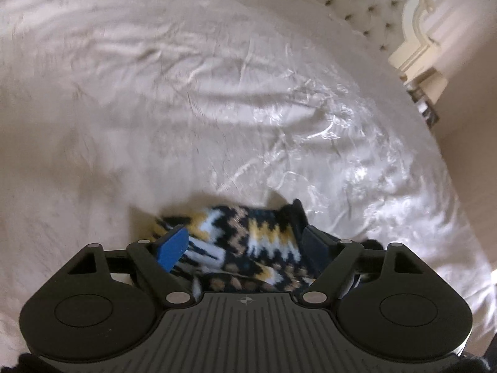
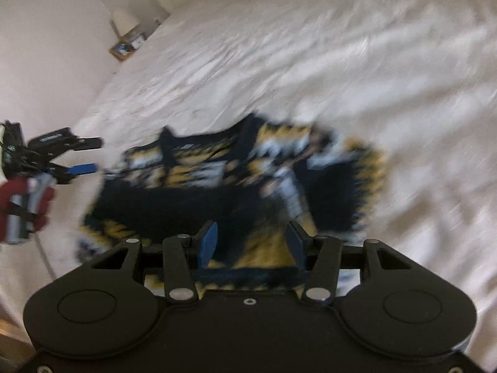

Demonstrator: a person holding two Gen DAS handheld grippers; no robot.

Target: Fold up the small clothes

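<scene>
Left gripper [image 1: 245,242]: my jaws stood wide apart, pointing down at the bed; the blue pad [image 1: 174,247] sat at 9 o'clock and the dark pad at 3 o'clock, neither pressing on anything that I could see.
Right gripper [image 2: 251,244]: my jaws stood partly apart, about half their spread; knit showed between the pads, but blur kept me from telling whether they touched it.
Sweater [image 2: 236,183]: a small knit in navy, yellow and white zigzags lay spread on the sheet just ahead of my right gripper, from 9 o'clock across to 2 o'clock; in my left view a bunched part of it [image 1: 248,242] lay under and between the jaws.
Other gripper: in my right view the left gripper [image 2: 90,155] hung at 9 o'clock, its fingers apart, just beside the sweater's left edge, held by a hand in a red glove [image 2: 28,205].
Sheet [image 1: 186,93]: white, wrinkled, shiny toward 2 o'clock.
Headboard [image 1: 351,3]: tufted, pale, at 1 o'clock in my left view.
Lamp [image 2: 124,18]: white, far off at 11 o'clock in my right view.
</scene>
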